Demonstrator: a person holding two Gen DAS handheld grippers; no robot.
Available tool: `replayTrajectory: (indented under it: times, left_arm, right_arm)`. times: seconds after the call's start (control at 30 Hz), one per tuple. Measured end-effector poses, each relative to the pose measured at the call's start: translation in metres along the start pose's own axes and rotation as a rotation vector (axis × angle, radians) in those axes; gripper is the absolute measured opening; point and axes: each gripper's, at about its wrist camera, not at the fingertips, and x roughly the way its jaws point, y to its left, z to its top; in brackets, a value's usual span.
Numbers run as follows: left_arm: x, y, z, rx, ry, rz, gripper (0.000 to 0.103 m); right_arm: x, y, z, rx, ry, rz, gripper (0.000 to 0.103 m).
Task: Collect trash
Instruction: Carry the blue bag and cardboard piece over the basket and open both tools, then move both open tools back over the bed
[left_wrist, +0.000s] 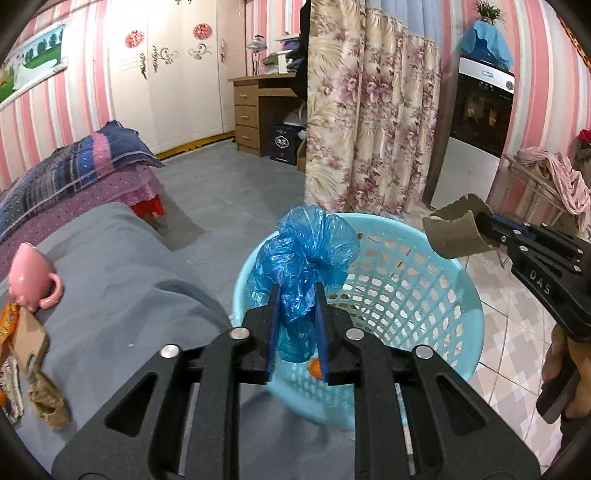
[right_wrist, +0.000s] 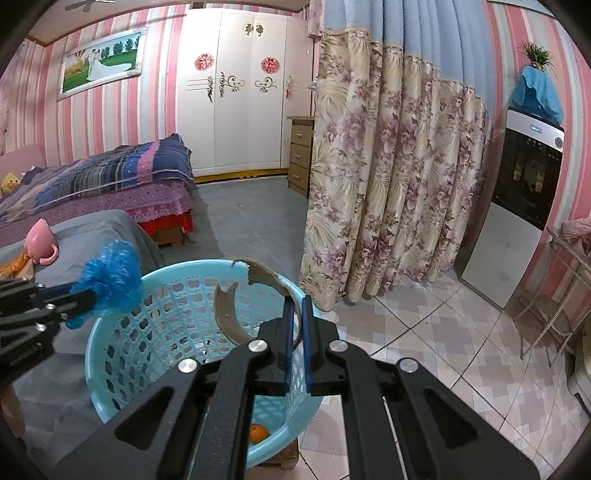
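**Both grippers over the basket with trash**

The left gripper hangs above the light blue laundry basket, with a crumpled blue plastic bag sitting between its two blue-padded fingers. The jaws stand partly apart and the bag bulges out above the tips; whether the pads press on it cannot be told. The bag is over the near rim of the basket, on the side next to the grey-covered bed.

The right gripper has its jaws nearly together, pinching the edge of a torn piece of brown cardboard, a curved strip. The cardboard hangs above the open basket, near its far rim.

An orange thing, perhaps a peel, lies at the bottom of the basket.

On the bed, a pink cup lies tipped over, with scraps of cardboard and cloth beside it. A flowered curtain hangs behind the basket.
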Motion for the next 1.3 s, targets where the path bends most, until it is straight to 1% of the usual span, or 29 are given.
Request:
replayTrajectory:
  times: [0.03, 0.07, 0.1, 0.13, 0.2, 0.23, 0.27, 0.3, 0.37, 0.57, 0.63, 0.67, 0.7, 0.73, 0.77, 0.93, 1.0, 1.07, 1.17, 1.3]
  left_arm:
    - [0.002, 0.0, 0.001, -0.004, 0.003, 0.001, 0.038]
    - [0.003, 0.002, 0.002, -0.011, -0.004, 0.014, 0.052]
    - [0.002, 0.002, 0.003, -0.014, -0.013, 0.025, 0.061]
    - [0.001, 0.005, 0.003, -0.017, -0.019, 0.032, 0.064]
    - [-0.002, 0.011, 0.004, -0.029, -0.029, 0.048, 0.078]
    - [-0.005, 0.017, 0.005, -0.036, -0.043, 0.066, 0.081]
    - [-0.007, 0.022, 0.005, -0.042, -0.053, 0.079, 0.087]
    - [-0.01, 0.027, 0.005, -0.049, -0.062, 0.094, 0.091]
    - [-0.017, 0.042, 0.005, -0.073, -0.073, 0.123, 0.093]
    - [-0.038, 0.079, 0.0, -0.141, -0.091, 0.181, 0.097]
    - [-0.046, 0.088, -0.004, -0.158, -0.093, 0.199, 0.097]
    - [-0.049, 0.092, -0.005, -0.159, -0.093, 0.218, 0.097]
    - [-0.052, 0.094, -0.007, -0.157, -0.093, 0.234, 0.097]
    - [-0.056, 0.097, -0.009, -0.152, -0.094, 0.252, 0.097]
    - [-0.059, 0.099, -0.01, -0.149, -0.095, 0.262, 0.097]
    - [-0.08, 0.114, -0.02, -0.169, -0.105, 0.287, 0.097]
    - [-0.089, 0.121, -0.025, -0.185, -0.108, 0.289, 0.097]
    - [-0.099, 0.131, -0.031, -0.202, -0.11, 0.296, 0.097]
    - [-0.113, 0.143, -0.039, -0.224, -0.113, 0.317, 0.097]
    - [-0.137, 0.169, -0.052, -0.27, -0.126, 0.351, 0.097]
  right_arm:
    - [0.0, 0.0, 0.0, 0.002, 0.001, 0.0, 0.005]
    - [0.001, -0.001, 0.0, 0.002, 0.001, 0.0, 0.005]
    - [0.001, 0.001, 0.0, 0.001, 0.002, 0.0, 0.005]
    - [0.001, 0.001, 0.0, -0.001, 0.002, -0.001, 0.005]
    - [0.002, 0.002, -0.001, -0.003, 0.004, 0.0, 0.005]
    - [0.002, 0.002, -0.001, -0.003, 0.005, 0.0, 0.005]
    - [0.002, 0.003, -0.002, -0.002, 0.007, 0.0, 0.005]
    - [0.003, 0.004, -0.003, -0.002, 0.008, 0.001, 0.005]
    - [0.006, 0.007, -0.005, 0.0, 0.014, 0.005, 0.005]
    - [0.018, 0.024, -0.009, 0.0, 0.037, 0.023, 0.005]
    - [0.025, 0.031, -0.01, -0.001, 0.053, 0.025, 0.006]
    - [0.029, 0.035, -0.011, 0.001, 0.062, 0.025, 0.009]
    - [0.034, 0.039, -0.011, 0.0, 0.074, 0.019, 0.03]
    - [0.039, 0.043, -0.012, -0.002, 0.092, 0.019, 0.047]
    - [0.041, 0.046, -0.014, -0.002, 0.1, 0.023, 0.075]
    - [0.043, 0.058, -0.019, -0.017, 0.124, 0.014, 0.076]
    - [0.039, 0.061, -0.019, -0.008, 0.118, 0.011, 0.085]
    - [0.032, 0.067, -0.018, -0.008, 0.107, 0.013, 0.088]
    - [0.024, 0.081, -0.013, -0.028, 0.091, 0.014, 0.089]
    - [0.006, 0.104, -0.001, -0.047, 0.052, 0.043, 0.089]
